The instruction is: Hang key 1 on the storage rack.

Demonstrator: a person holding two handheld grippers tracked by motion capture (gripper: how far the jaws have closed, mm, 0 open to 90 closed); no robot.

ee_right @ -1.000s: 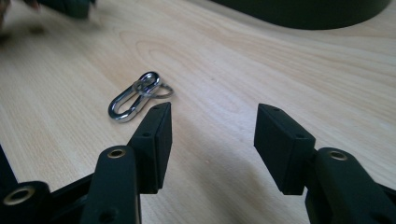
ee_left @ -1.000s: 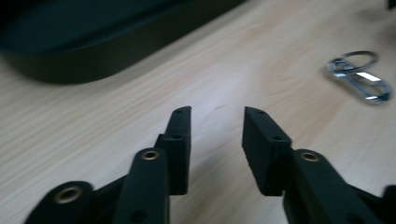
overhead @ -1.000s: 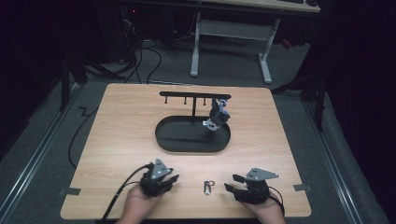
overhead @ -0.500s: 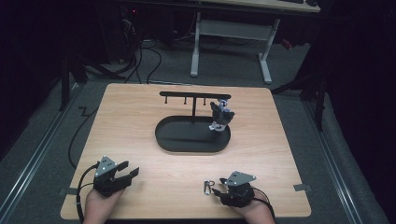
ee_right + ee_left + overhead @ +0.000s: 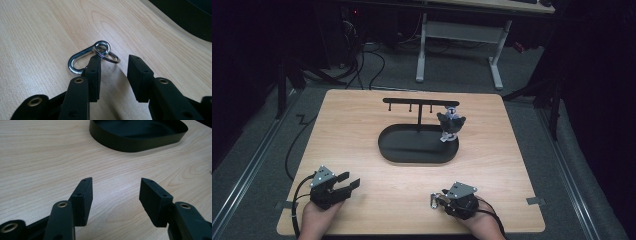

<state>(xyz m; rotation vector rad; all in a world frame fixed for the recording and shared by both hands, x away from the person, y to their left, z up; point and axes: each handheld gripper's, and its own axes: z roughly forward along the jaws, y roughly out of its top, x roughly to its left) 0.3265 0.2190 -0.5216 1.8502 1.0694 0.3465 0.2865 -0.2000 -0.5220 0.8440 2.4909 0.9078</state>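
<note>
Steel carabiner (image 5: pixel 79 60) is lying on the table (image 5: pixel 512 165); the right gripper (image 5: pixel 113 65), empty jaws narrowing, is lining up on its ring (image 5: pixel 108 55), while the left gripper (image 5: pixel 115 192) is waiting apart.

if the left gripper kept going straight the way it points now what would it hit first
Probably the black tray: the left gripper points across bare table at its near wall, though depth is hard to judge.

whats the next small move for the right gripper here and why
Probably ease the right gripper a touch toward the carabiner before closing. Its jaws have just been closing, yet the clip lies flat on the table beside the left finger's tip, and just the split ring reaches toward the gap, so closing now would likely miss it.
</note>
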